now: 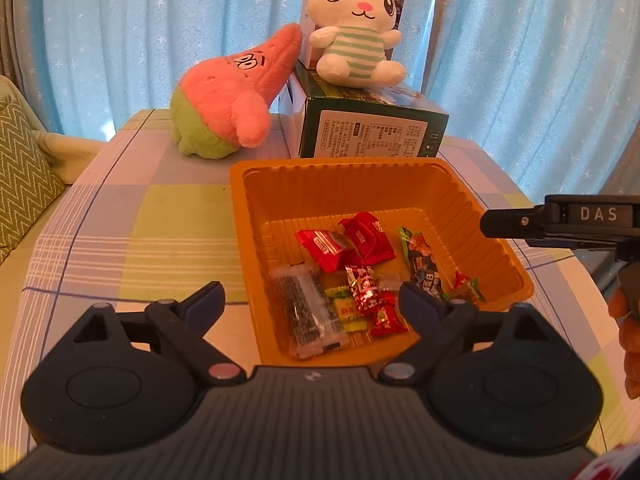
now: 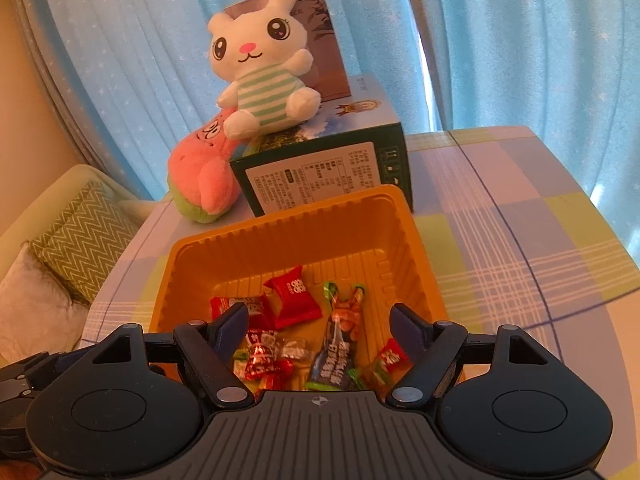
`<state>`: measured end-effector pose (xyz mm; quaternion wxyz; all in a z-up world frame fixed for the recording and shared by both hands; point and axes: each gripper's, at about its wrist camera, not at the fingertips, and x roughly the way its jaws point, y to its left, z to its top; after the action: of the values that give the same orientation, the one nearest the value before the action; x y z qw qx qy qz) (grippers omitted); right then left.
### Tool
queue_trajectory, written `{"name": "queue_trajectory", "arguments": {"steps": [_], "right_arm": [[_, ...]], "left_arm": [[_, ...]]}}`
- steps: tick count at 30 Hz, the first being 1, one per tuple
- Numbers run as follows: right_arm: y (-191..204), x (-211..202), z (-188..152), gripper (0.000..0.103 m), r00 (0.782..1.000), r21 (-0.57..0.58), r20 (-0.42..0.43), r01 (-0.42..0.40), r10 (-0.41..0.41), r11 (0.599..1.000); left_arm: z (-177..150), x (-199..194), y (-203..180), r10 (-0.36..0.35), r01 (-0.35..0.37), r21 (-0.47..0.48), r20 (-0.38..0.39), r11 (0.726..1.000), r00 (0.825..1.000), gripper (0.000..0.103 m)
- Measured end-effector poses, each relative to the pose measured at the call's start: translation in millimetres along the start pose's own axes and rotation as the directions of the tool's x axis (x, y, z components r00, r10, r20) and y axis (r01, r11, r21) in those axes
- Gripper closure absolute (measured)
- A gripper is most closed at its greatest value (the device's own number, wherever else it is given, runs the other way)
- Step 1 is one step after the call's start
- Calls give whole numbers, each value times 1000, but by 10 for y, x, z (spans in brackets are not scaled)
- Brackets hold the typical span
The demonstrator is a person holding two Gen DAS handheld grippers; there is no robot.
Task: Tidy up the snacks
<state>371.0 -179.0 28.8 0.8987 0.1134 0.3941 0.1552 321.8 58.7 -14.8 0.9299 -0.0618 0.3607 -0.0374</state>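
An orange plastic tray (image 1: 360,184) (image 2: 280,240) sits on the checked tablecloth and holds several wrapped snacks: red candy packets (image 1: 352,244) (image 2: 292,296), a clear sesame bar (image 1: 308,312), a dark blue snack bar (image 1: 424,272) (image 2: 340,352) and small yellow and red sweets (image 1: 372,308). My left gripper (image 1: 312,296) is open and empty, above the tray's near left corner. My right gripper (image 2: 318,322) is open and empty, above the tray's near side. The right gripper also shows in the left wrist view (image 1: 560,220) at the right edge.
A dark green box (image 1: 372,128) (image 2: 324,168) stands behind the tray with a white striped bunny plush (image 1: 356,28) (image 2: 264,68) on top. A pink star plush (image 1: 236,96) (image 2: 204,176) leans at its left. Blue curtains hang behind. A sofa cushion (image 1: 20,176) (image 2: 84,240) lies at the left.
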Motion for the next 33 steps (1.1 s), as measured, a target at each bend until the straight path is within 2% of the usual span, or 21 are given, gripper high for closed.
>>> {"name": "queue_trajectory", "arguments": {"steps": [13,20,26,33], "right_arm": [[64,-781,-555,26,999,15,-36,14,-14,1000],[166,-1289,-878,26,999,-28,-22,27,-27,999],[275,-1665,-1084,26,999,-66,-14,32,-33,997],[366,-2084,-1330,26,999,-40,20,28,-27,999]], "left_arm": [[-305,-763,-142,72,-73,-72,-9,995,997,0],[-530,-1229,-286,50,-52,-81,-22,995,999,0],[-705,-1666,-450,74,-74,-75,-6,994,997,0],[-913,-2127,-601,171,-170,-54,6,984,985,0]]}}
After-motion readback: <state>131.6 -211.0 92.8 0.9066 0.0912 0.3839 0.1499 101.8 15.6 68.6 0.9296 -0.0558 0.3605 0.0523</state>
